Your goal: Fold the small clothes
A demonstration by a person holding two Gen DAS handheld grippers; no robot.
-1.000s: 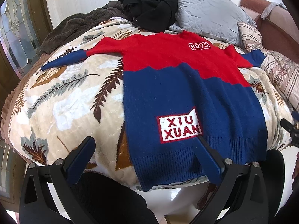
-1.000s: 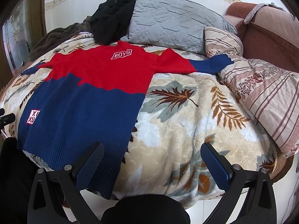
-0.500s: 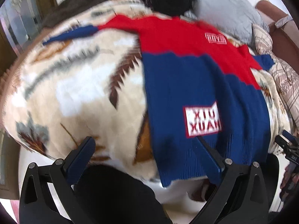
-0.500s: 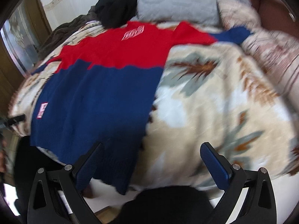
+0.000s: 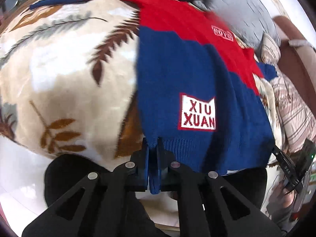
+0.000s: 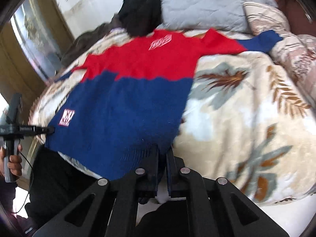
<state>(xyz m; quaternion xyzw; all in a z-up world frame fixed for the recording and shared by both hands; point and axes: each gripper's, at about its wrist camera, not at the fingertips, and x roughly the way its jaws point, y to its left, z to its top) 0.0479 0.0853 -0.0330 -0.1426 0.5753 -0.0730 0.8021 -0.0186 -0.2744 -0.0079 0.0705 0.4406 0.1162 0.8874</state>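
The sweater (image 5: 189, 75) is spread flat on the blanket (image 5: 65, 75), ahead of both jaws. Its hem is pinched at one corner by the left gripper (image 5: 152, 148) and at the other by the right gripper (image 6: 162, 152).

Open leaf-print blanket (image 6: 246, 118) beside the sweater (image 6: 128, 106); pillows (image 6: 201, 2) and black garment (image 6: 142, 17) behind.
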